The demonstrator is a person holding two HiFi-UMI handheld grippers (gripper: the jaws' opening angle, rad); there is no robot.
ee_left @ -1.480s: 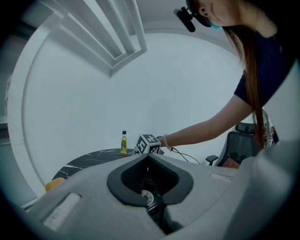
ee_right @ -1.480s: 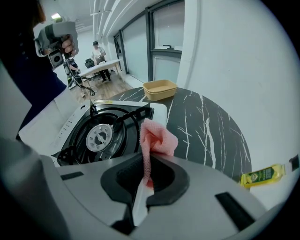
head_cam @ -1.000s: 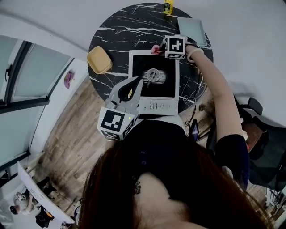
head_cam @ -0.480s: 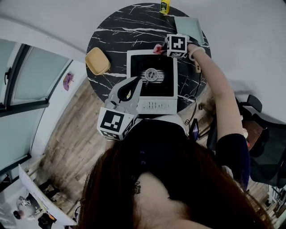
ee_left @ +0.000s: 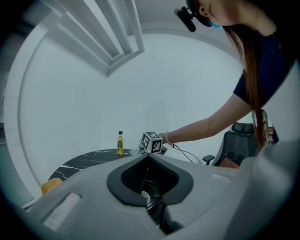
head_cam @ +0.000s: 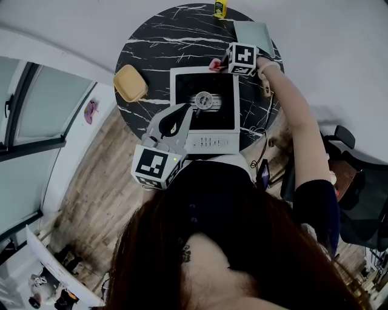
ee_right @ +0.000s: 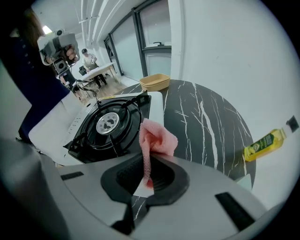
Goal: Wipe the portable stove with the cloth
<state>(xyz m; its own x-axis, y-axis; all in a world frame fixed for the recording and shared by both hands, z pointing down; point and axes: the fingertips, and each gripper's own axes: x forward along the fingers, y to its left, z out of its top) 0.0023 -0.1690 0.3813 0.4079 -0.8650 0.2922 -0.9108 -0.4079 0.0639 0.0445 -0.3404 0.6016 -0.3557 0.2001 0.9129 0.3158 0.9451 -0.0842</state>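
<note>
A white portable stove point(head_cam: 203, 103) with a black top and round burner point(ee_right: 108, 123) sits on the round black marble table point(head_cam: 151, 42). My right gripper point(head_cam: 225, 62) is at the stove's far right corner, shut on a pink cloth point(ee_right: 152, 143) whose tip point(head_cam: 214, 64) pokes out over the stove's rim. My left gripper point(head_cam: 179, 118) hangs above the stove's near left corner, jaws together, holding nothing. Through its jaws, in the left gripper view, part of the burner point(ee_left: 150, 199) shows.
A tan container point(head_cam: 131, 83) stands at the table's left edge. A yellow oil bottle point(head_cam: 219, 8) is at the far edge, and a grey pad point(head_cam: 254, 33) lies at the far right. A black office chair point(head_cam: 357, 187) stands to the right. Wooden floor point(head_cam: 97, 181) lies below.
My right gripper has moved slightly toward the far right along the stove's back edge with the cloth. The left gripper has stayed in place.
</note>
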